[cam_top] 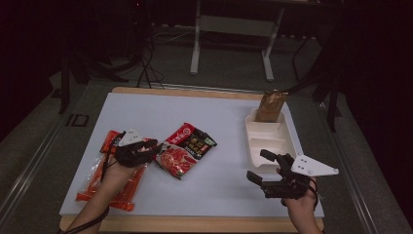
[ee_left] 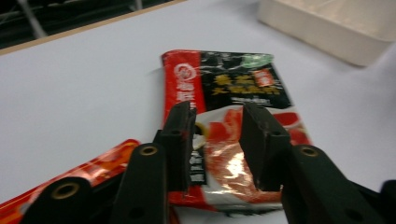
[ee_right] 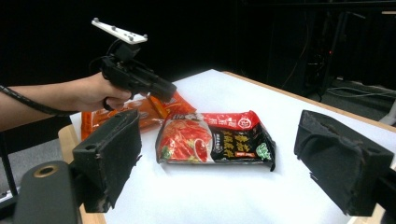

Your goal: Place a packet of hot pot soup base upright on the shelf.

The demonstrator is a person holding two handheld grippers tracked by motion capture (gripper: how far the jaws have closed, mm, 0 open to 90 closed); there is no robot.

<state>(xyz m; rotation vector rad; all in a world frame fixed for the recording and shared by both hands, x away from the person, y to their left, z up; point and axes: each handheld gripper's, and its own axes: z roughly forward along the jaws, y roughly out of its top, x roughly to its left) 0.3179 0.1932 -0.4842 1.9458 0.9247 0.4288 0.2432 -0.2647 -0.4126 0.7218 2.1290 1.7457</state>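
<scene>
1. My left gripper (cam_top: 146, 149) sits at the near-left of the tabletop (cam_top: 219, 122); its jaws straddle the near end of the red-and-black sauce packet (ee_left: 233, 116), and I cannot tell whether the pads press it.
2. The packet lies flat at about eight o'clock from the tabletop's centre, with orange packets (cam_top: 109, 180) at its nine o'clock.
3. My right gripper (cam_top: 265, 168) hovers at four o'clock, jaws spread wide, beside the white tray (cam_top: 287, 136).
</scene>
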